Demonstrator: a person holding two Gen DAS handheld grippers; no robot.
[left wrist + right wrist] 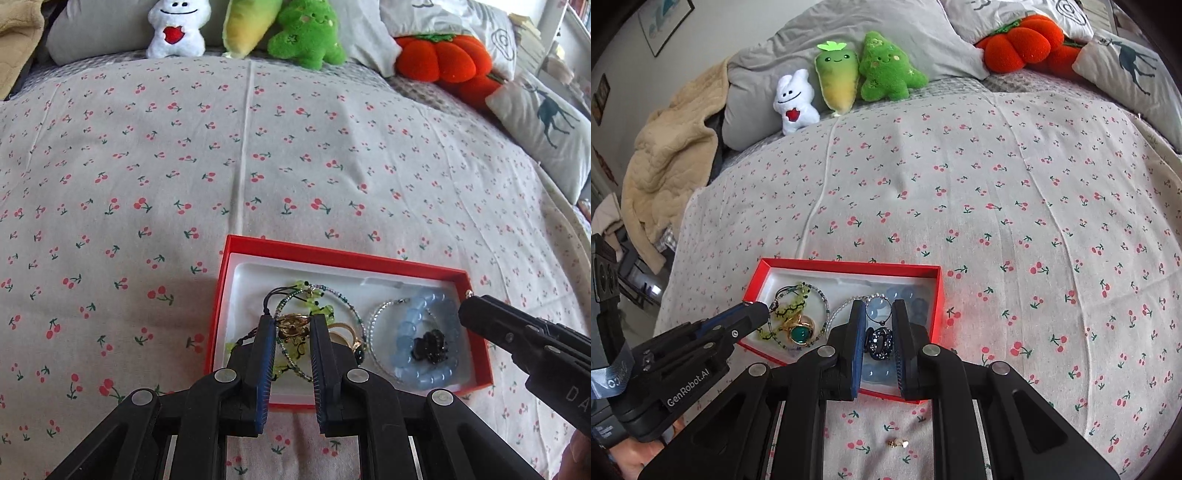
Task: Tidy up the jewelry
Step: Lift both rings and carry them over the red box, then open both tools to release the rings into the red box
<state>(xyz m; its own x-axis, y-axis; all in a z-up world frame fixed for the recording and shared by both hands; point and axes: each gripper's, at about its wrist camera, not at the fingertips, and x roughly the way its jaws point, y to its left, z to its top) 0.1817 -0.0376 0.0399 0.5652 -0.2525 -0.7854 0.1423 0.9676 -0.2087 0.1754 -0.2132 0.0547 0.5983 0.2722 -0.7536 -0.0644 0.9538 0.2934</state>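
A red box (343, 254) with a white lining lies on the cherry-print bedspread and holds jewelry. My left gripper (293, 323) is over its left part, shut on a gold ring (291, 325), above a green bead bracelet (314, 299). A blue bead bracelet (410, 328) and a black sparkly piece (430, 345) lie in the right part. In the right wrist view my right gripper (879, 306) hovers over the box (849, 265), shut on a thin ring (879, 309), above the black piece (881, 343). A green-stone gold ring (799, 332) lies in the box. A small gold earring (898, 442) lies on the bed.
Plush toys (846, 79), an orange pumpkin cushion (443, 59) and a deer pillow (546, 125) line the far end of the bed. A beige blanket (665, 162) hangs at the left edge. The bedspread (258, 166) stretches beyond the box.
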